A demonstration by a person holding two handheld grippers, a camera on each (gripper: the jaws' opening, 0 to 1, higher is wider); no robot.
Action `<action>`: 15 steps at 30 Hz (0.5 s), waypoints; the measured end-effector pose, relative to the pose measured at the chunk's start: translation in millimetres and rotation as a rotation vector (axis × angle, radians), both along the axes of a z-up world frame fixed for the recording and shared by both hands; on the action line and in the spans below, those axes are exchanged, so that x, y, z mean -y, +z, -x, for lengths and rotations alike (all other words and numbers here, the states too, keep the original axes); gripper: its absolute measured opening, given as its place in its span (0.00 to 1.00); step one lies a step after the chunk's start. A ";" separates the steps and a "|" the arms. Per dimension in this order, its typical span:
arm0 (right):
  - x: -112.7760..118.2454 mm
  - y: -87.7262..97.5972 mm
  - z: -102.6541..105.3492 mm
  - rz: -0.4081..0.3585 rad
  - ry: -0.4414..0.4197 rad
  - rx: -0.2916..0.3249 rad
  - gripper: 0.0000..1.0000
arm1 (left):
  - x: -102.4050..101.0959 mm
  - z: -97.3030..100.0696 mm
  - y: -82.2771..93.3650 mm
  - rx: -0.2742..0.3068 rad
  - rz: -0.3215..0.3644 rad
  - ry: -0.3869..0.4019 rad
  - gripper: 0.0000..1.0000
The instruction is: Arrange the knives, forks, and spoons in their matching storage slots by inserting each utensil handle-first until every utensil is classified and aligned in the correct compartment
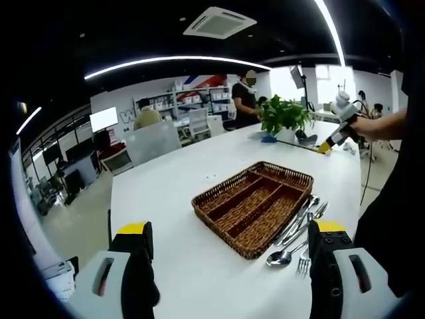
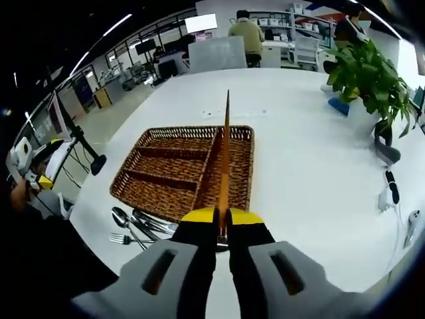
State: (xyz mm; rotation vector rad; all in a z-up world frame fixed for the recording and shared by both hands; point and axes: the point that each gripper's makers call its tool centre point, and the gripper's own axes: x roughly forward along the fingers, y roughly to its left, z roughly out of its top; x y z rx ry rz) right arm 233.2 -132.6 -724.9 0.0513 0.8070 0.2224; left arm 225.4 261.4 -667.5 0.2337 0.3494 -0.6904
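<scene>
one wicker tray [image 1: 229, 214], one potted plant [image 1: 284, 116], two spoons [image 1: 284, 256] and one fork [image 1: 304, 264] are counted.

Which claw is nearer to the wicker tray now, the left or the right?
Left, as far as I can judge. The left claw hangs open beside the wicker tray and the loose cutlery. The right claw, shut on a knife, seems farther off.

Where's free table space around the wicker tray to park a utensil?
Bare white table runs between the wicker tray and the potted plant, and beyond the tray's far rim. Also open on the tray's side facing the left claw. Crowded: the strip along the tray holding the loose spoons and forks.
</scene>
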 end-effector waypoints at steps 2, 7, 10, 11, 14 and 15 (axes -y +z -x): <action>-0.2 -1.6 -5.4 0.002 -0.001 -0.003 0.03 | -1.0 -1.4 -1.0 -0.003 0.001 -0.002 1.00; -1.1 -11.9 -19.8 0.022 0.000 -0.014 0.03 | 1.2 -4.9 -1.4 -0.005 0.010 -0.009 1.00; -1.5 -15.0 -27.4 0.026 -0.009 -0.019 0.03 | 3.1 -7.4 -3.5 -0.011 0.012 -0.018 1.00; -2.1 -14.5 -29.4 0.026 -0.010 -0.019 0.03 | 3.4 -8.1 -4.3 -0.013 0.012 -0.021 1.00; -2.9 -13.7 -37.8 0.030 -0.016 -0.018 0.03 | 2.5 -11.9 -4.9 -0.013 0.015 -0.024 1.00; -2.6 -13.8 -40.9 0.032 -0.017 -0.018 0.03 | 1.9 -13.9 -4.3 -0.011 0.019 -0.022 1.00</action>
